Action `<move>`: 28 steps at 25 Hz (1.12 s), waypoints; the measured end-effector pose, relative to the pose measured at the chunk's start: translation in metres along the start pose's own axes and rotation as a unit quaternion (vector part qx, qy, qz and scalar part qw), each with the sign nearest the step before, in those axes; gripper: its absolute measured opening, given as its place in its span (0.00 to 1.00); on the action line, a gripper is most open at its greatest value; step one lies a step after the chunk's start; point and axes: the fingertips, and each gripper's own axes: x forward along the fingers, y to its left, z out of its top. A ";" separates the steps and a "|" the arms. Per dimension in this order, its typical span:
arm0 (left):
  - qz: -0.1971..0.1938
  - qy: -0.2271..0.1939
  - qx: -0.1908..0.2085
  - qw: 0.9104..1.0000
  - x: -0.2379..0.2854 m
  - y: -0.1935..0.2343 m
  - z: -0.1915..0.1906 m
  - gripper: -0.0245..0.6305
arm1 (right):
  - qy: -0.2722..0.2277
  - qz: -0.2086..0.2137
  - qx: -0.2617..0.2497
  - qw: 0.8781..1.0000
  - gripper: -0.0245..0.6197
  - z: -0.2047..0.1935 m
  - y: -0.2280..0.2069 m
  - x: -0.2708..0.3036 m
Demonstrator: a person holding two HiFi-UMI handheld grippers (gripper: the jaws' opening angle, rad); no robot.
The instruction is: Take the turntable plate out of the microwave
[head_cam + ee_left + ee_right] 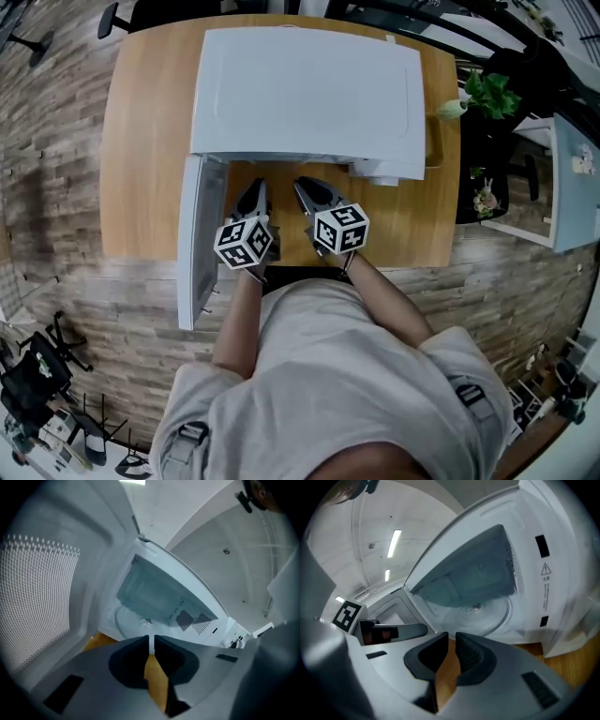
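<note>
Grippers first: left grey two-jaw gripper (150, 640) has its dark fingers (129, 660) a thin slit apart, with nothing between them. Right grey two-jaw gripper (451, 638) has a slightly wider gap, also empty. Both are held side by side just in front of the oven opening, over the light-brown wooden table (141, 141), and angled down towards the cavity. The marker cube (347, 616) of the left gripper shows at the left of the right gripper view.

The round clear glass turntable plate (490, 617) lies flat on the cavity floor inside the white box-shaped microwave (309, 89), beyond both sets of jaws and touched by neither. The white microwave door with dotted mesh window (37, 588) is swung fully open on the person's left.
</note>
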 end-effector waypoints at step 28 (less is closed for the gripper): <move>-0.042 0.023 -0.233 0.971 0.071 0.043 -0.024 0.25 | -0.039 -0.017 0.283 0.958 0.24 -0.019 -0.048 0.058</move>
